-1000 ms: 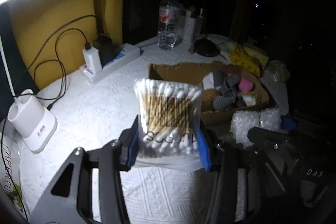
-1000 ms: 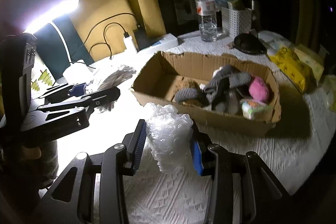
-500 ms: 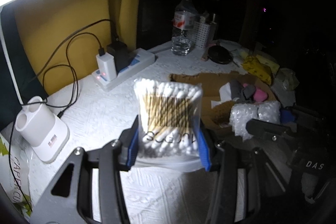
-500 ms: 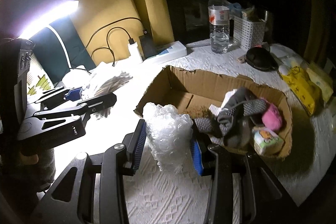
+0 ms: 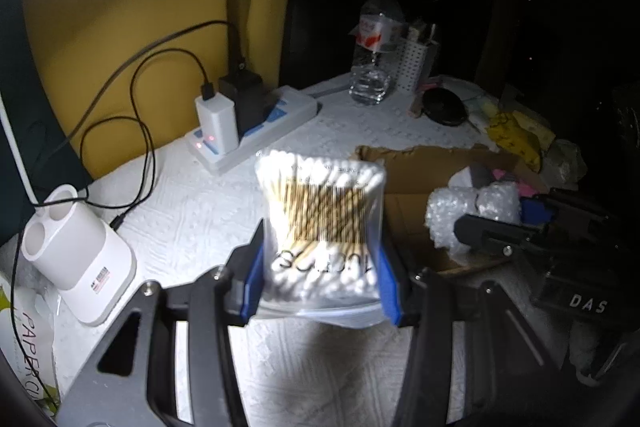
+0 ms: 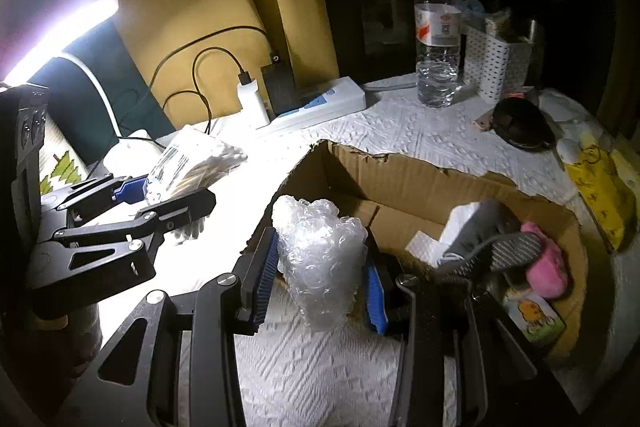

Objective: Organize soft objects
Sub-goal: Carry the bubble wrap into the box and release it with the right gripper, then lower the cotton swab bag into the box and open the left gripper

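Above white tablecloth: left tongs point(image 5: 320, 281) clamp cotton swab bag point(image 5: 322, 223), swabs upright; right tongs point(image 6: 320, 281) clamp bubble wrap point(image 6: 320, 259).

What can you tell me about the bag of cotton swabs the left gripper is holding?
The bag of cotton swabs is a clear plastic pouch packed with swabs that have tan wood-like sticks and white tips. It has dark lettering low on its front, too blurred to read. The left gripper is shut on its lower part, a blue pad pressing each side, and the bag stands roughly upright above the white textured tablecloth, beside the cardboard box. From the right wrist view it looks tilted.
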The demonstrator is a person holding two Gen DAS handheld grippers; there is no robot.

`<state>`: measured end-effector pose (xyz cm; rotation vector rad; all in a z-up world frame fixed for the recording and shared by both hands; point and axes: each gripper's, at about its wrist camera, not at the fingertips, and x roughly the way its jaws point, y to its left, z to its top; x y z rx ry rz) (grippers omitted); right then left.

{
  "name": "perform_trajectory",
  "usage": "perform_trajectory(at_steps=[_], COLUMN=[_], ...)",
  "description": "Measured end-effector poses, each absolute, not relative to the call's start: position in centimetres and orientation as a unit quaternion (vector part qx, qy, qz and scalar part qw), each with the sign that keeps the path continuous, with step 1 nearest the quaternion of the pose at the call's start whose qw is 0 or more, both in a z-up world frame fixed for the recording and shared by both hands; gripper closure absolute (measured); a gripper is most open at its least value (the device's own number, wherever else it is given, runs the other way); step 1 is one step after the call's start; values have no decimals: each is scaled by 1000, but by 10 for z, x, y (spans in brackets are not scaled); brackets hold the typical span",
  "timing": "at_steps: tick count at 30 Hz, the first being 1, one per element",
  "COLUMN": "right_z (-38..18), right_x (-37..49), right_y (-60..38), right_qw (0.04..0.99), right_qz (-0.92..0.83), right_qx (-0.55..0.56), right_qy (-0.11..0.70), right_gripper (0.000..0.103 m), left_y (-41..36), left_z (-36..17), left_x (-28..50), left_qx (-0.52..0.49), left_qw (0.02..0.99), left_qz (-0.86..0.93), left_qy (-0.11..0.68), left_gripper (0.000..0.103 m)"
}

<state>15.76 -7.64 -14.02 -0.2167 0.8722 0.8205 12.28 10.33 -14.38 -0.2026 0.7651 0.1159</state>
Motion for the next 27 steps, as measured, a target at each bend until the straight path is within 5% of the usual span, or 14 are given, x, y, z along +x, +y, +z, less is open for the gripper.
perform_trajectory(at_steps=[13,19,27], right_z=[-162,-166,-154], right_x=[181,184,180], right_y=[-56,-52,-65], right_qw=[804,799,808], right_qz=[399,401,397], right_qx=[-99,-96,-91], right_qy=[430,438,426], right_gripper=[61,46,44], left_y=[107,109,104], left_z=[-160,-162,-152], left_x=[137,138,134], left_qx=[-102,-103,-100], left_qw=[914,913,917], left_qz=[65,68,71], left_qy=[387,389,379], left_gripper=[55,55,55])
